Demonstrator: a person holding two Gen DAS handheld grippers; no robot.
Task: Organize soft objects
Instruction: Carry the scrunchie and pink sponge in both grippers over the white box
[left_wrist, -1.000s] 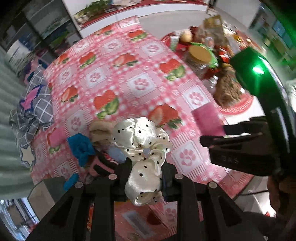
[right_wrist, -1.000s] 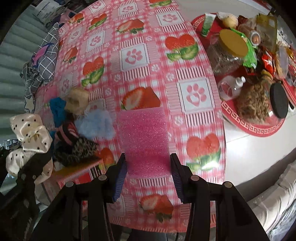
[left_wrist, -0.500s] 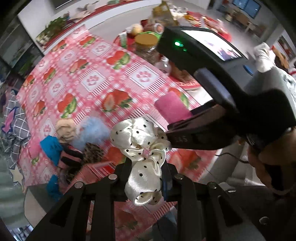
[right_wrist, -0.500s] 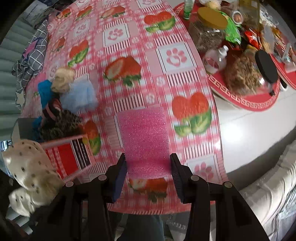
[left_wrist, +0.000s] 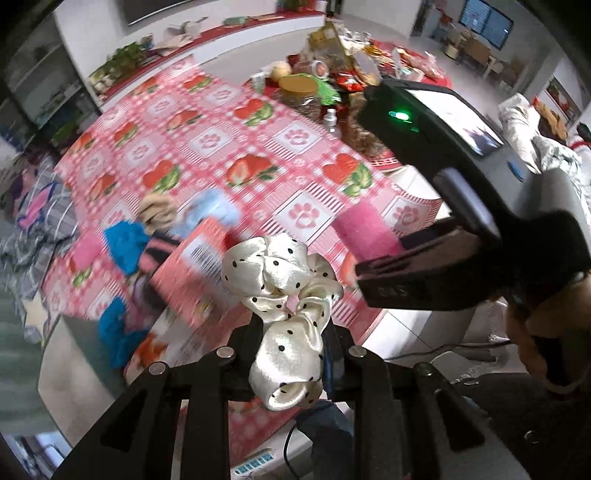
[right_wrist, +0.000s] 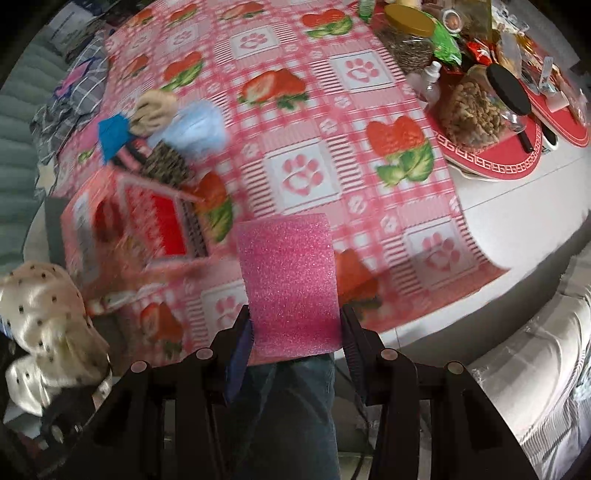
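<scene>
Cream satin scrunchie (left_wrist: 291, 302) with black dots sits clamped in your left gripper (left_wrist: 291, 354), held in the air above the near edge of the surface (left_wrist: 295, 140). Your right gripper (right_wrist: 295, 332) is closed on a pink sponge block (right_wrist: 288, 280), its fingers (right_wrist: 242, 347) pressing both sides, also off the surface. Just beyond: an open red box (right_wrist: 155, 221), blurred. Past the box lies a heap of soft items: leopard-print, light blue (right_wrist: 195, 125), beige (right_wrist: 155, 107) and blue pieces touching one another. Farther right, jars (right_wrist: 480, 103) and snacks crowd red mats.
</scene>
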